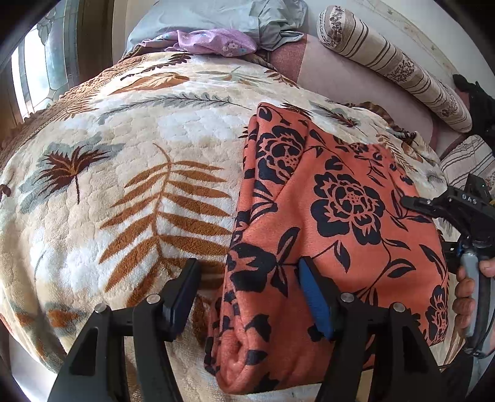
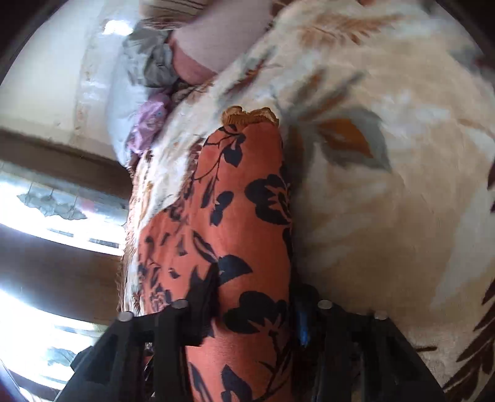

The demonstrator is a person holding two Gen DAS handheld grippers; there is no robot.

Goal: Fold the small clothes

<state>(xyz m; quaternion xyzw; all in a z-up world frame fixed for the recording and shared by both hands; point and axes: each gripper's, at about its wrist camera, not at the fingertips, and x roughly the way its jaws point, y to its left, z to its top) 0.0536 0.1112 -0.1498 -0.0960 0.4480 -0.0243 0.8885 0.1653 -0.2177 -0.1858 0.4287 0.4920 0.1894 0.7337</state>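
On the bed, a cream fleece blanket with brown and grey leaf prints covers the whole working surface. An orange garment with a black flower print lies folded on the right half of the blanket, its rolled left edge running from near to far. The left gripper straddles that near left edge: the blue pad rests on the cloth, the black finger sits on the blanket beside it, and the jaws stand apart without pinching. The right gripper holds a thick fold of the garment between its fingers; the view is blurred. A hand holds that tool at the right edge of the left view. At the far end lie a grey pillow, a lilac cloth and a striped bolster. A window is at far left.
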